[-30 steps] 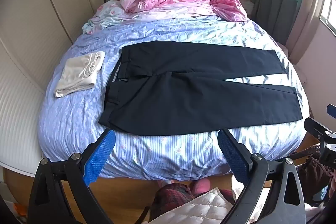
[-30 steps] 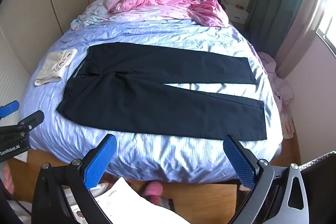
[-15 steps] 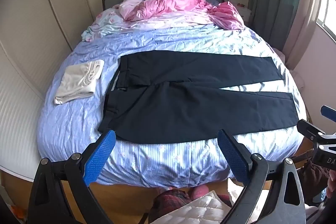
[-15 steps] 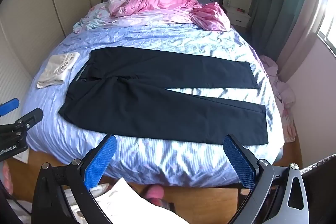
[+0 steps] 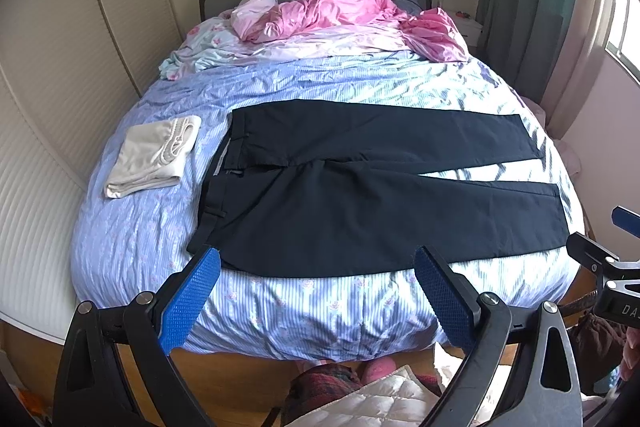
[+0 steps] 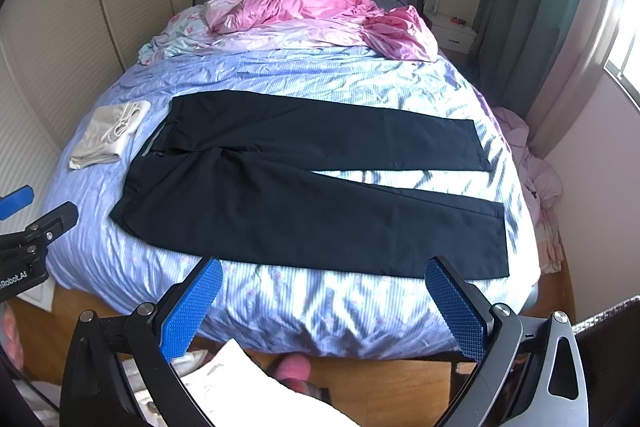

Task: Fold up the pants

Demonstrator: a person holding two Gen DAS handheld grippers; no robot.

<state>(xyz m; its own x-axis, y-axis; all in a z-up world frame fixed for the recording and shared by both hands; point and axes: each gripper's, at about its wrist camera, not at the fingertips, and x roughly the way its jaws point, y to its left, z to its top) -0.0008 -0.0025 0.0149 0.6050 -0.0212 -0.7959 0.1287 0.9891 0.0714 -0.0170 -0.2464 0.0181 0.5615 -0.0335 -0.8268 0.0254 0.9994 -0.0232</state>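
Dark navy pants [image 5: 360, 187] lie flat on the blue striped bed, waistband at the left, both legs spread toward the right; they also show in the right wrist view [image 6: 312, 183]. My left gripper [image 5: 316, 287] is open and empty, held in the air off the bed's near edge, in front of the waist end. My right gripper [image 6: 324, 301] is open and empty, off the near edge in front of the leg end. Each gripper shows at the edge of the other's view.
A folded beige garment [image 5: 154, 155] lies left of the pants. Pink and floral bedding [image 5: 340, 15] is piled by the grey headboard. A curtain [image 6: 532, 7] and a nightstand [image 6: 454, 35] stand at the right. Clothes lie on the wooden floor [image 6: 536, 175].
Both grippers have tilted up a little, so the bed and pants sit lower in both views. Both stay open and the pants have not moved.
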